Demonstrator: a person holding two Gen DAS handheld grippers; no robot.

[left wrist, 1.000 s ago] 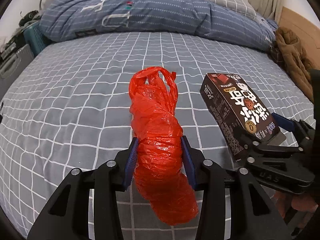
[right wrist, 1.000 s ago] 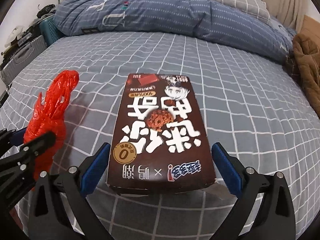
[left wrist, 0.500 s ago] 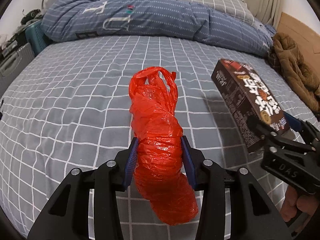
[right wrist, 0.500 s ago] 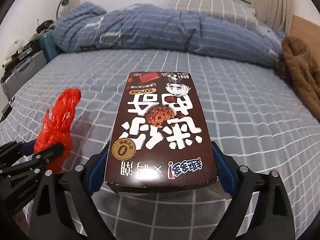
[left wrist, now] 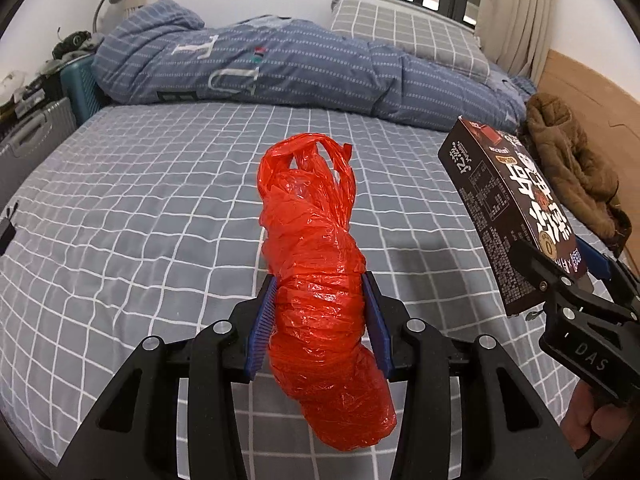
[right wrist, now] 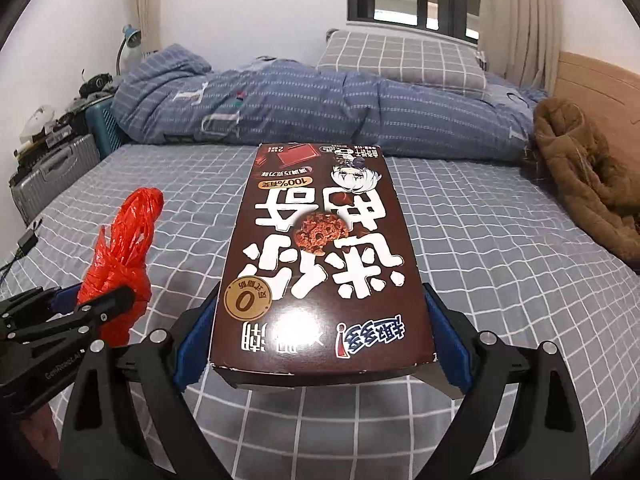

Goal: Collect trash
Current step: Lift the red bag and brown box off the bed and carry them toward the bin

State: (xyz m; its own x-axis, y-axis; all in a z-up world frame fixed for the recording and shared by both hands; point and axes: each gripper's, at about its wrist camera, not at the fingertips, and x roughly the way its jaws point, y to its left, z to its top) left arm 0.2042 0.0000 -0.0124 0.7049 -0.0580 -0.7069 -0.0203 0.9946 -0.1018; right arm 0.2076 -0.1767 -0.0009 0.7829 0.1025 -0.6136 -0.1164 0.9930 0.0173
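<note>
While both grippers hang above the bed (left wrist: pixel 140 208), the left gripper (left wrist: pixel 320 320) stands partly closed, pads squeezing a red bag (left wrist: pixel 320 280). Right gripper (right wrist: pixel 320 336) spread wide, pads pressed against the sides of a brown box (right wrist: pixel 320 248). Quilt (right wrist: pixel 300 108) bunched behind; brown coat (right wrist: pixel 580 168) at right.

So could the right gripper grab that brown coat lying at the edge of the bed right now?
Probably not: the right gripper is already clamped on the brown box, which fills its jaws. The brown coat lies unobstructed, but the box would have to go first.
</note>
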